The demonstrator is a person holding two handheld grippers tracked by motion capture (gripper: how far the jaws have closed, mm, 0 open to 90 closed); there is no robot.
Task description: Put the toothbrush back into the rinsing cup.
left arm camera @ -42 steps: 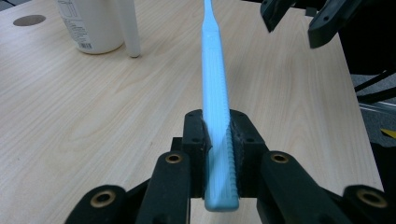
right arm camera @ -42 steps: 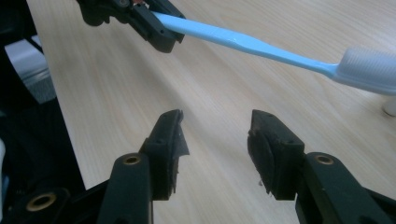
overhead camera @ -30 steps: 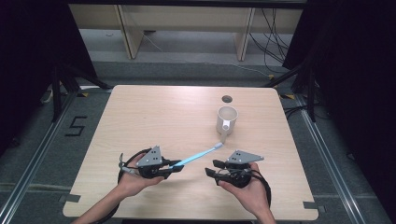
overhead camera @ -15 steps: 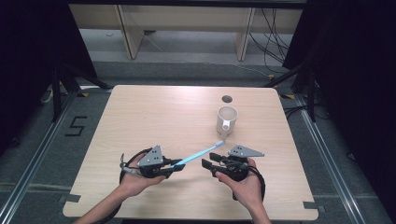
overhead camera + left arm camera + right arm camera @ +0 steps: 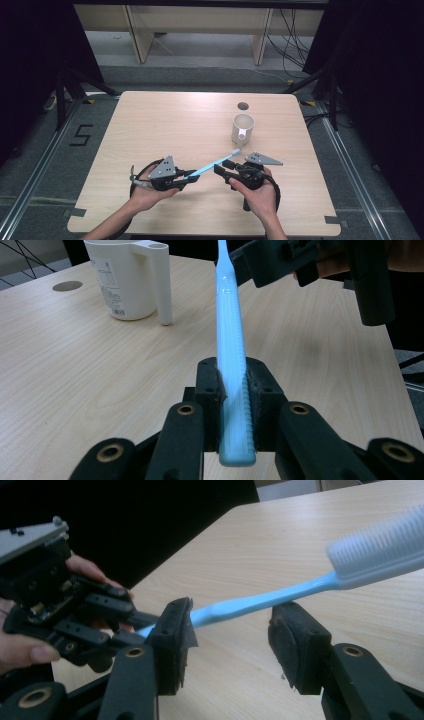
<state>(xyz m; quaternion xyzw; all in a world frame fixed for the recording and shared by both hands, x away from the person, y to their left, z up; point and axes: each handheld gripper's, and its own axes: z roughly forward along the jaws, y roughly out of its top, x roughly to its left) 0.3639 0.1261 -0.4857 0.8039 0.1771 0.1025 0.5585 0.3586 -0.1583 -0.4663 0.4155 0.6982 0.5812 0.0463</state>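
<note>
The white jug near the surface's far right corner bears an unreadable label. The left hand-held gripper clamps the toothbrush. The right hand-held gripper's parted jaws flank it, untouching.

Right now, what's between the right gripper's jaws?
In the right gripper view, the blue toothbrush's neck crosses the gap of the right gripper; neither pad presses it. The left gripper clamps its handle.

Black hand-held gripper with brass-ringed screws and grey three-cornered plate
</note>
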